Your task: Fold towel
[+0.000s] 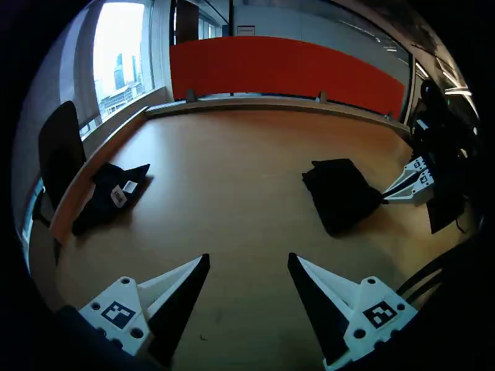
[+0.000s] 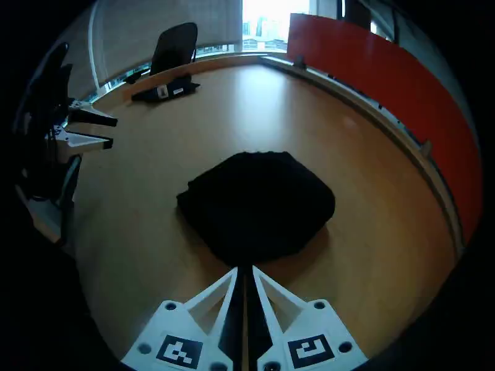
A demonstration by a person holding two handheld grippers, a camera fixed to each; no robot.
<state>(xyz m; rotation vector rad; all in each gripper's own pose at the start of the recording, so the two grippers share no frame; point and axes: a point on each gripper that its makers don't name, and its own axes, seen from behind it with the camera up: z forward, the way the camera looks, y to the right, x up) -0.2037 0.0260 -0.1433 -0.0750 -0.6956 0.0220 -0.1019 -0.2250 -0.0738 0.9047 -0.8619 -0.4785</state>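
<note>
Plainly the towel [image 2: 257, 204] is well along: it lies on the table [image 2: 371, 204] as a compact, rounded black bundle just ahead of the right gripper [image 2: 245, 272]. That gripper's jaws are drawn almost together, with only a thin slit between them, and their tips sit at the bundle's near edge. Whether any cloth is caught between them I cannot tell.

The left gripper [image 1: 247, 266] hangs over bare wood with its jaws spread wide and nothing between them. The towel is well ahead of it and off to the right.

My guess is that a last fold or a tidy-up is in hand. Another fold would call for the left jaws to travel across and take a second edge, so both sides lift evenly.

The towel's layers and corners vanish in the black. A second dark bundle [image 1: 111, 195], ahead and left of the left jaws, is too dim to identify.
</note>
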